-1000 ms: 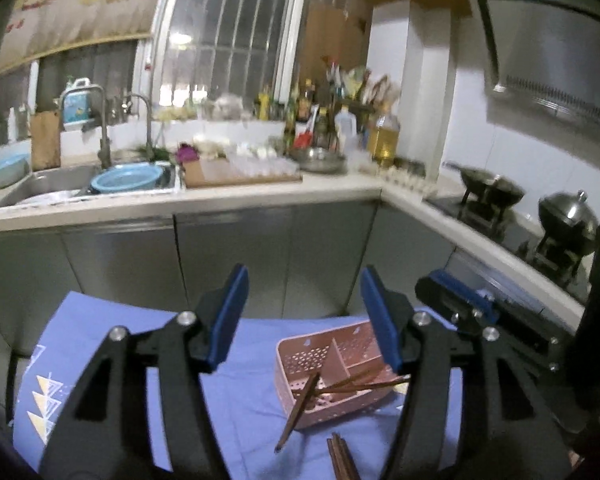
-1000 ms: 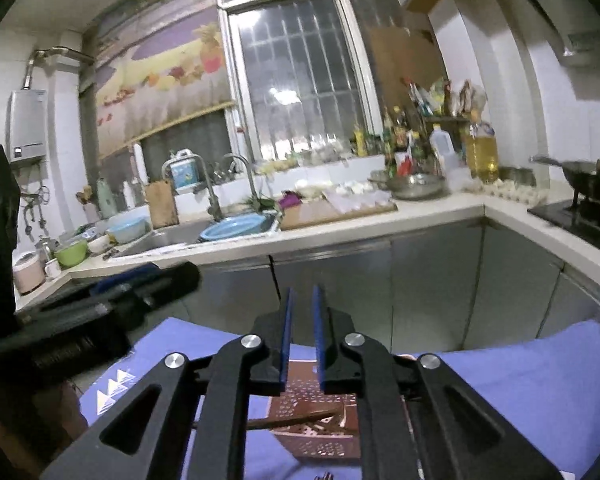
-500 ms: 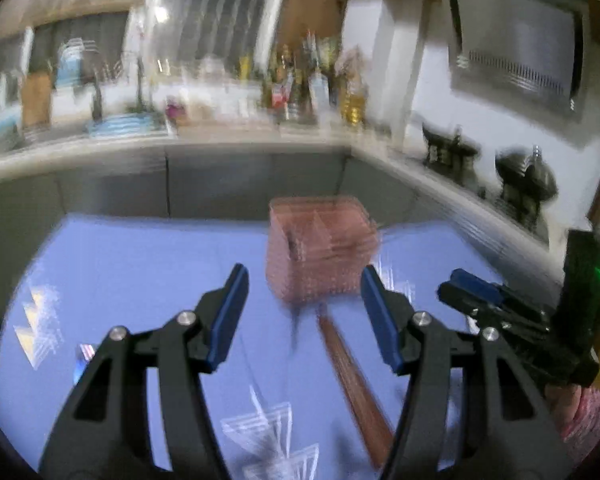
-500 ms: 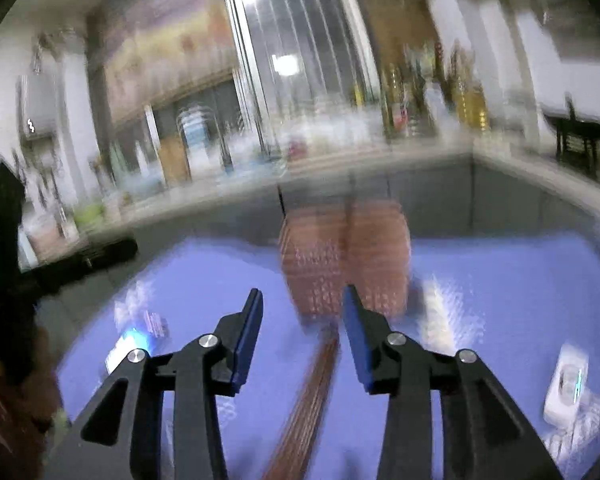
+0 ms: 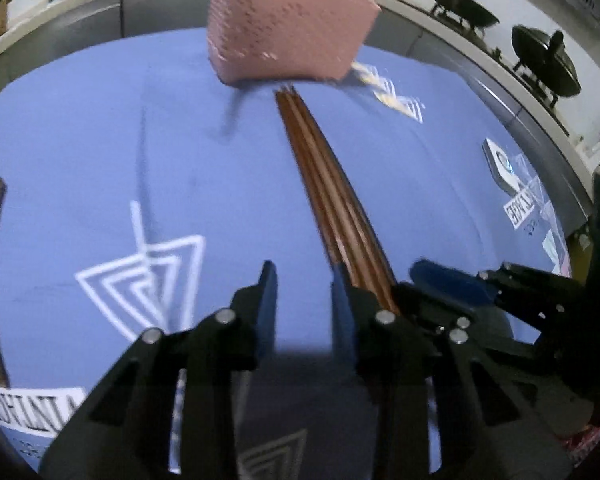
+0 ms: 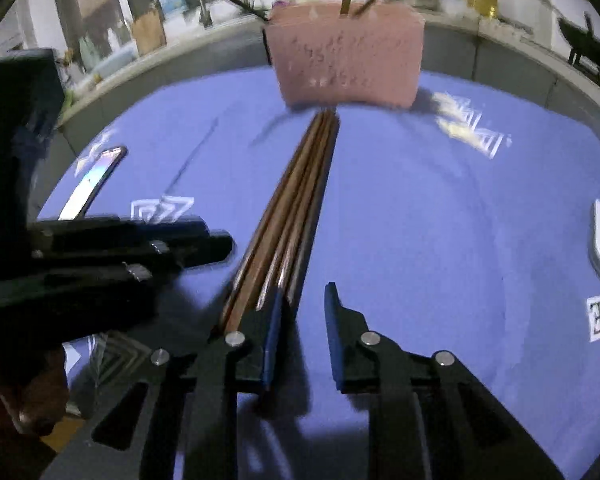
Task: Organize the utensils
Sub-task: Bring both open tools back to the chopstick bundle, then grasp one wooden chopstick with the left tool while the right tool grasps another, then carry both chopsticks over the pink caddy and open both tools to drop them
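A bundle of brown chopsticks point(image 5: 328, 184) lies on the blue cloth point(image 5: 100, 140), pointing at a pink perforated utensil basket point(image 5: 288, 28) that holds a few chopsticks. In the right wrist view the chopsticks point(image 6: 296, 204) and basket point(image 6: 346, 60) show too. My left gripper point(image 5: 304, 280) is open and empty, low over the cloth, just left of the chopsticks' near ends. My right gripper point(image 6: 302, 300) is open and empty, just right of them. The right gripper point(image 5: 452, 280) shows in the left view, the left gripper point(image 6: 204, 244) in the right view.
A phone point(image 6: 92, 180) lies on the cloth at the left. A small white device point(image 5: 504, 168) lies at the right. Behind the table run the kitchen counter and a stove with a wok point(image 5: 460, 12) and a pot point(image 5: 548, 56).
Both grippers have dropped from high above the table to just over the cloth beside the chopsticks. The right gripper's jaws have opened; the left jaws are narrower than before.
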